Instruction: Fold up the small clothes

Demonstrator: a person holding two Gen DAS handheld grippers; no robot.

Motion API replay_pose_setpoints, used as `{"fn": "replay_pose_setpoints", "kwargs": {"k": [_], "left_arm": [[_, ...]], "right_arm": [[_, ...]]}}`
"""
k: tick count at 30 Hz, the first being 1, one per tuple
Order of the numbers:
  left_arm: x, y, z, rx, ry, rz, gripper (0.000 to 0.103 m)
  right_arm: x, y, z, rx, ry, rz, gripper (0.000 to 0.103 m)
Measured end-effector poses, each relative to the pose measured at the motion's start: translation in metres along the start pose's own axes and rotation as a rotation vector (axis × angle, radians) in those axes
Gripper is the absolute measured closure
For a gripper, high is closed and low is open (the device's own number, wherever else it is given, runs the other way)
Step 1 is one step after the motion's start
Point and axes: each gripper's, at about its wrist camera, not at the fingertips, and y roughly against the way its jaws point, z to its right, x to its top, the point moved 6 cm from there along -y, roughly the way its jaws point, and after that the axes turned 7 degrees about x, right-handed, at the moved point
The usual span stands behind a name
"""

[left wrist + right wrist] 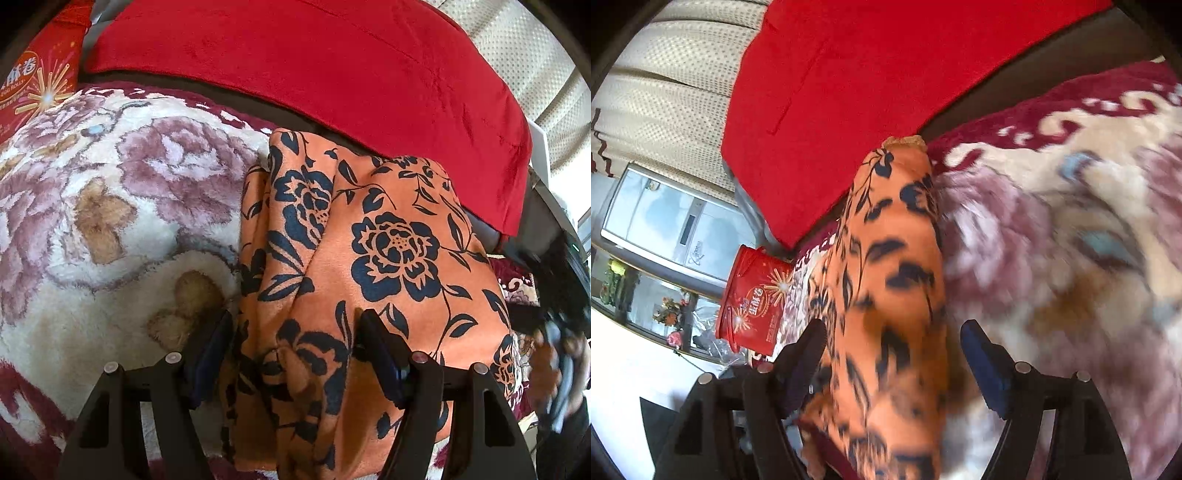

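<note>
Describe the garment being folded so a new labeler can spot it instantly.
Start from the plush cream blanket with mauve roses and a maroon border, below the plain red cushion. On it lies the garment, bunched in lengthwise folds between the fingers of the left gripper and right gripper. It alone is orange, printed with black flowers and leaves.

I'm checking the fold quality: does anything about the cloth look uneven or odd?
The orange floral garment lies bunched in uneven ridges on the plush blanket, not flat. Both tongs straddle it, open.
</note>
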Motion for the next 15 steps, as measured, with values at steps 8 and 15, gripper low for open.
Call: {"fn": "replay_pose_setpoints", "kwargs": {"k": [8,15], "left_arm": [[-0.001,-0.002,-0.002,0.01,-0.022,-0.005,0.031],[-0.001,-0.001,0.001,0.027,-0.047,0.005,0.031]], "right_arm": [[0.021,-0.04,0.011,-0.085,0.045,-0.063,0.06],[0.049,-0.054,0.019,-0.058,-0.041,-0.012,0.029]]}}
